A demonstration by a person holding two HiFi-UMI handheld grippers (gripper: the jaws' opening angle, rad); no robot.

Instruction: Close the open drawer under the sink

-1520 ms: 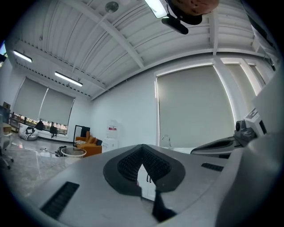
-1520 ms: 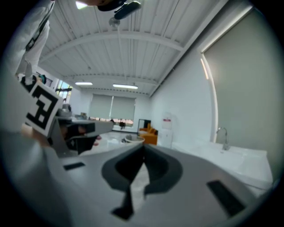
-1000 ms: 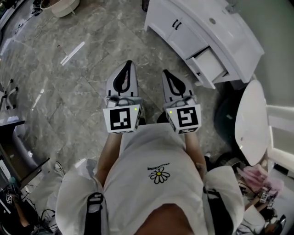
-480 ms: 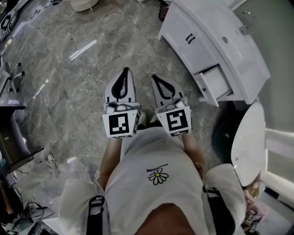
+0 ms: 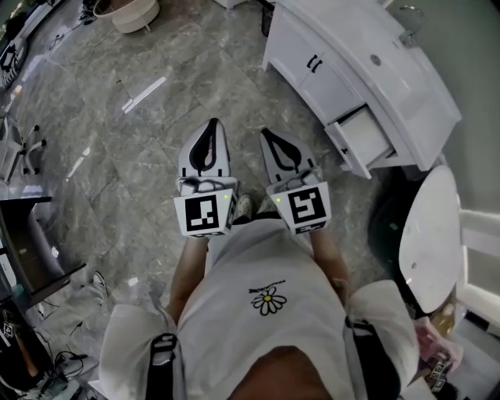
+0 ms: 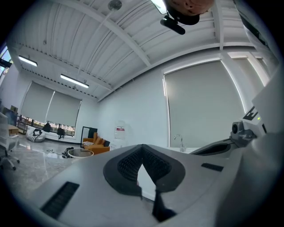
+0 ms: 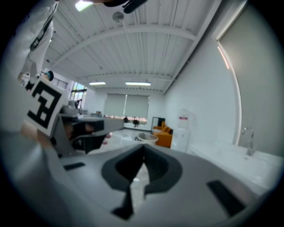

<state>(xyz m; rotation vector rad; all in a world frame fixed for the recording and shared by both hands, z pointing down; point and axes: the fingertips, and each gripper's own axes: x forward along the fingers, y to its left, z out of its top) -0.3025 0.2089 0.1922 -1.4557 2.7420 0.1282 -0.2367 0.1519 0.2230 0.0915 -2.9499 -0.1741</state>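
The white sink cabinet (image 5: 406,86) stands at the upper right of the head view, with one drawer (image 5: 363,142) pulled out of its front. My left gripper (image 5: 212,123) and right gripper (image 5: 268,134) are held side by side over the marble floor, left of the drawer and well short of it. Both are shut with nothing between the jaws. In the left gripper view the tips of the left gripper (image 6: 142,147) meet, with the faucet (image 6: 177,139) beyond. The right gripper (image 7: 144,146) is also closed, the sink counter (image 7: 239,155) to its right.
A white oval toilet lid (image 5: 428,226) lies right of my body. A round basket (image 5: 133,12) sits at the far top left. A dark desk (image 5: 23,234) and cables line the left edge. An orange sofa (image 6: 95,144) stands at the far wall.
The two grippers have drawn closer together, the right one shifting left. The cabinet has slid slightly in the picture. The drawer stays open and both pairs of jaws stay closed.
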